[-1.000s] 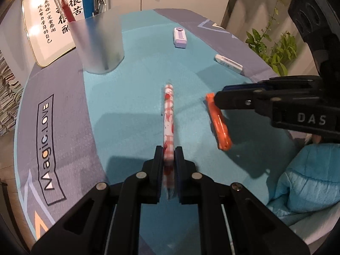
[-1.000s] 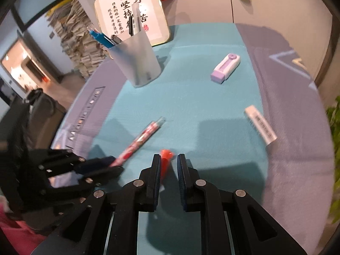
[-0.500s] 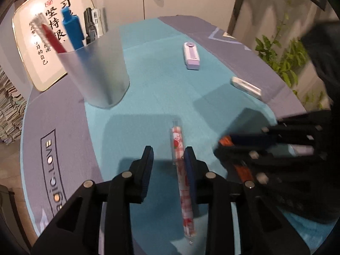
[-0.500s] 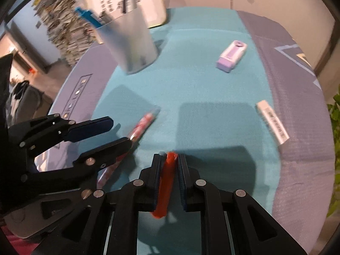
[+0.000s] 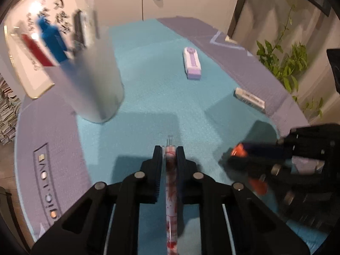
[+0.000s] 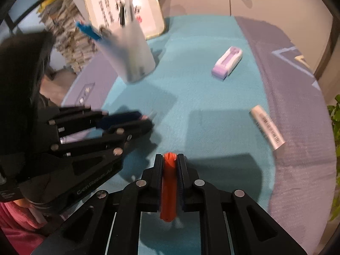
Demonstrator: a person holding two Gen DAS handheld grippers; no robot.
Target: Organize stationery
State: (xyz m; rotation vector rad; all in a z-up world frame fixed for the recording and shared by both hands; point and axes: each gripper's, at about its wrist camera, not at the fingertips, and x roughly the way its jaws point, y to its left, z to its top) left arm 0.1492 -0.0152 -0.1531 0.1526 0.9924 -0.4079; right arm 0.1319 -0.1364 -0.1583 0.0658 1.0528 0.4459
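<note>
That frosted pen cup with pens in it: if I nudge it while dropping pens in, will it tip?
The frosted cup looks tall, thin-walled and probably light, so it may tip or slide. Its pens lean to one side, raising that risk. The teal mat looks textured, likely adding some grip.

pen cup (image 5: 93, 87): on the counter (image 5: 148, 97), pens standing in it | framed board (image 6: 125, 6): behind the pen cup | correction tape (image 5: 192, 65): right of the pen cup, on the counter | eraser (image 5: 249, 99): farther right of the pen cup, nearer than the tape, near the counter's edge
</note>
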